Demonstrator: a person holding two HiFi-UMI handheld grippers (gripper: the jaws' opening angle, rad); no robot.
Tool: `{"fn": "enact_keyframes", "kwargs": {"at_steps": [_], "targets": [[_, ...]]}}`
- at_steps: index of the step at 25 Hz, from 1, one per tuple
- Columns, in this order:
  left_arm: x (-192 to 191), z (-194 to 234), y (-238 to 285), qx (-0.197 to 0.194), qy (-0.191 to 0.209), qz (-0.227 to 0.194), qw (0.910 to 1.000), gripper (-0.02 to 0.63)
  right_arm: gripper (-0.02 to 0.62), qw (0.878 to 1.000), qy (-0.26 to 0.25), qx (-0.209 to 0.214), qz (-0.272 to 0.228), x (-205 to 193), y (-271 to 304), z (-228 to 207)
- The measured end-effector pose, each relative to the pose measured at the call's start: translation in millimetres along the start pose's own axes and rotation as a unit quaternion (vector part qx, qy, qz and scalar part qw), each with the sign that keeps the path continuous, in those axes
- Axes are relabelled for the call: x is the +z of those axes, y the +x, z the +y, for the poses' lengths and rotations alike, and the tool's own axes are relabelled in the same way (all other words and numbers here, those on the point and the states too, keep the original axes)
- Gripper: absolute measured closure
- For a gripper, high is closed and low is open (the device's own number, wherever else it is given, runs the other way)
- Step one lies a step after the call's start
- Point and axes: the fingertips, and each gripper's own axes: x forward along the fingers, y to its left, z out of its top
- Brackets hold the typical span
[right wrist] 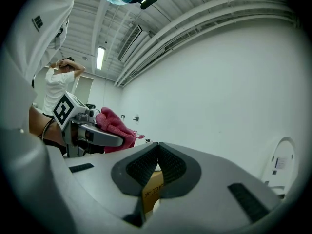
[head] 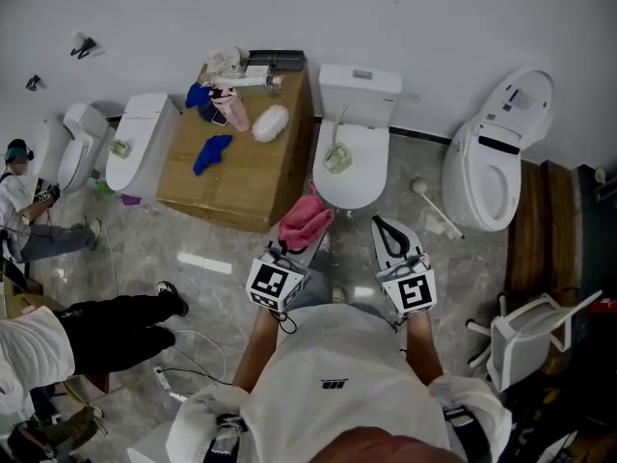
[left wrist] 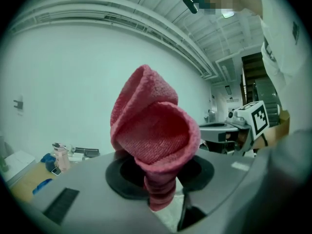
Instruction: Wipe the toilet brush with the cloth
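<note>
The left tongs [head: 301,247] clamp a bunched pink cloth [head: 307,222], held up and forward, ready for wiping. The right tongs [head: 388,231] are closed on nothing, probably free to take what looks like the toilet brush [head: 337,152], lying ahead on the middle toilet [head: 359,85].

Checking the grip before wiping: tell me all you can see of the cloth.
The cloth is pink, with a nubby towel-like weave, bunched into a loose cone of folds. Its narrow twisted lower end is pinched in the left claw, shut on it; the rest stands free above it. It is held in the air above the floor, before a white toilet. Nothing else touches it.
</note>
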Motion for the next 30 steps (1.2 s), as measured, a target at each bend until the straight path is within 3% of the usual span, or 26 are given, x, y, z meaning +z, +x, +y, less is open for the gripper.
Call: {"fn": "enact_keyframes", "kwargs": {"at_steps": [6, 10, 21, 30], "targets": [[-8.4, 38.1, 38.3, -0.003, 0.012, 0.012, 0.9999, 0.463, 0.600, 1.000, -0.008, -0.001, -0.022, -5.6, 40.5, -21.4], [-20.7, 73.4, 66.0, -0.004, 0.010, 0.018, 0.9998, 0.463, 0.598, 1.000, -0.006, -0.002, -0.012, -21.6, 76.5, -35.8], [-77.3, 174.6, 151.1, -0.013, 0.004, 0.067, 0.9977, 0.463, 0.598, 0.997, 0.024, -0.031, 0.068, -98.2, 183.7, -85.7], [-144.8, 228.7, 209.8, -0.030, -0.013, 0.111, 0.9933, 0.463, 0.575, 0.989, 0.026, -0.037, 0.144, -179.6, 253.2, -107.6]]}}
